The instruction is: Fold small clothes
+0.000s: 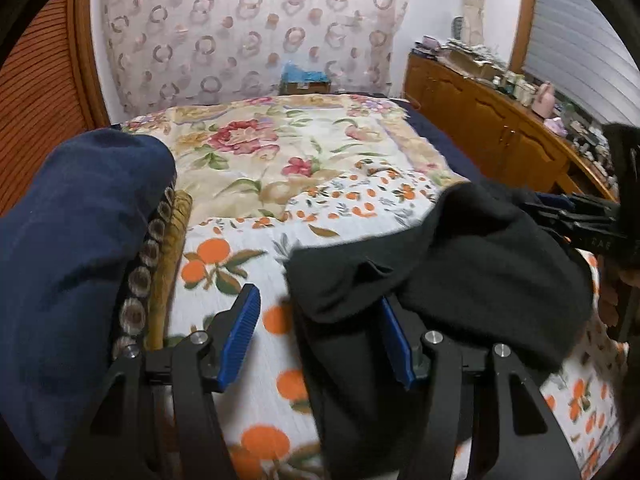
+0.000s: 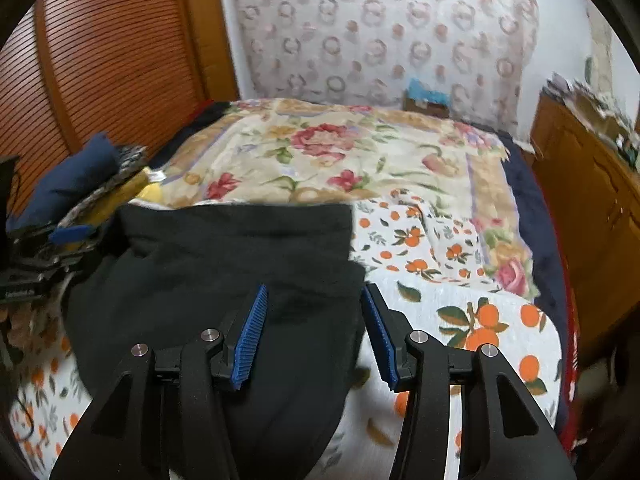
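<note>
Black garment (image 2: 208, 280) lies on the orange-print sheet (image 2: 500, 320); left hand-held gripper (image 1: 320, 336) and right hand-held gripper (image 2: 316, 332) gape, gripping nothing.

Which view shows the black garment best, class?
The right wrist view: the black garment lies spread on the orange-print cloth, its straight far edge visible. The left wrist view shows only its bunched near side, partly behind the left gripper.
</note>
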Tool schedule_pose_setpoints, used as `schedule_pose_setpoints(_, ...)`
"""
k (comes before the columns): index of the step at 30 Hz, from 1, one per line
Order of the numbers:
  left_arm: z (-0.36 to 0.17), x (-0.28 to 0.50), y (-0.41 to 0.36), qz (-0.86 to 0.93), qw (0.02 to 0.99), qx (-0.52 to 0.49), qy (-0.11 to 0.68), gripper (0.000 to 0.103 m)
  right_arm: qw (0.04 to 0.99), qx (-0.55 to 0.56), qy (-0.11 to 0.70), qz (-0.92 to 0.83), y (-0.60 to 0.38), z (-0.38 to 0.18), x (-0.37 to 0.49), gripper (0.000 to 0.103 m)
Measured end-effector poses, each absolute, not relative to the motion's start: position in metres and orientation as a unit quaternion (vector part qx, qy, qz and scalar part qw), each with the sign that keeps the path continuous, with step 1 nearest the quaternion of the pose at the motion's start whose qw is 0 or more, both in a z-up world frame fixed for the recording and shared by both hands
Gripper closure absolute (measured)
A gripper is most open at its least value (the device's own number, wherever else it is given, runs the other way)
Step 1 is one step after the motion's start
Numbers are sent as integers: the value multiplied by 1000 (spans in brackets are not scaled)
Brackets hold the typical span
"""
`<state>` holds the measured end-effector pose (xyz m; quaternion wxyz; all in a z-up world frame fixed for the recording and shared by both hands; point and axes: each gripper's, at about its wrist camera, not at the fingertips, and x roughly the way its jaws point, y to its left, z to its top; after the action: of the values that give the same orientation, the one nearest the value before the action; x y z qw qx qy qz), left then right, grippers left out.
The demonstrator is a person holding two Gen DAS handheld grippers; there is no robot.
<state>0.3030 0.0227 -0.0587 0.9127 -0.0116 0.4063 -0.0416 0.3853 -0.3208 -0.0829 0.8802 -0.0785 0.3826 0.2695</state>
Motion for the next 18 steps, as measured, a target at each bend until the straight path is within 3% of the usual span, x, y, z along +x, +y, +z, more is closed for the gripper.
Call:
schedule_pose_setpoints(4, -54, 308, 31, 23, 930, -17, 367, 45, 887, -70, 383, 248, -329, -89, 392, 53)
schedule_pose_setpoints(11, -67, 309, 27, -7, 919, -19, 395, 45, 892, -53, 366, 259, -337, -79, 386, 53)
schedule_pose_setpoints(18, -72, 308, 34, -27, 908, -47, 415, 45, 868, -45, 393, 301, -325, -86, 383, 43)
